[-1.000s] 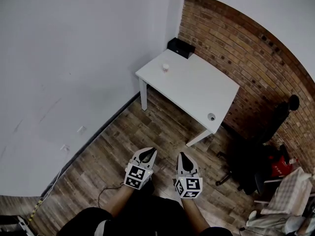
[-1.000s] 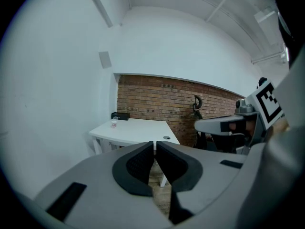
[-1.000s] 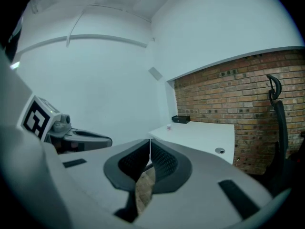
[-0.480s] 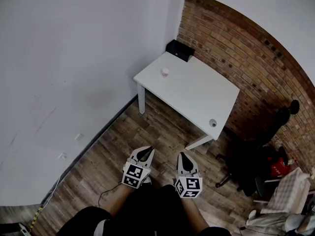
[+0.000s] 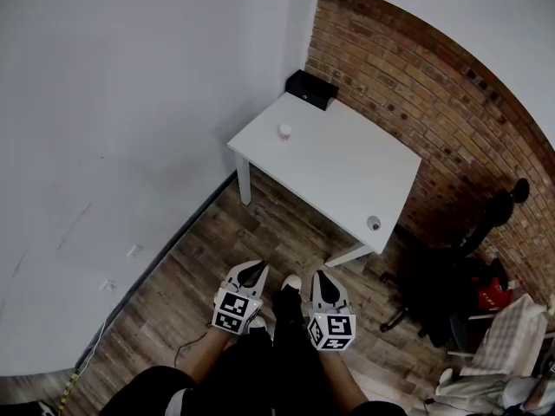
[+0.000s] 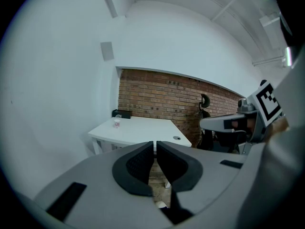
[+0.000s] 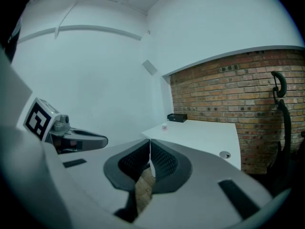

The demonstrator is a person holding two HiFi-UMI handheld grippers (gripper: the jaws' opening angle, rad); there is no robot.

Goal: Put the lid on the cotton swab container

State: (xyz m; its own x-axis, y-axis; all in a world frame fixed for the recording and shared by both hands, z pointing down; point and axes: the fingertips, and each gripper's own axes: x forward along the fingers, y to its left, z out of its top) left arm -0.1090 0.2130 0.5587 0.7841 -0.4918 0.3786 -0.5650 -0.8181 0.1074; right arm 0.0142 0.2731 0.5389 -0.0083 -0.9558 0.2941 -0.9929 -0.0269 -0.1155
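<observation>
Left hand-held gripper (image 5: 253, 271) and right hand-held gripper (image 5: 321, 277): jaws pressed together, empty, over the wood floor (image 5: 186, 276). Cotton swab container (image 5: 284, 132) stands on the white counter (image 5: 347, 167), well apart from both, near the black box (image 5: 312, 89).

A: What sits on the white table (image 5: 347, 167)?
B: Three things, well apart. A small cotton swab container (image 5: 284, 132) near the left end, a black box (image 5: 311, 89) at the far corner, and a small round thing (image 5: 374, 224) by the near edge, too small to identify.
A: And under the table?
B: Wood-plank floor (image 5: 191, 276).
</observation>
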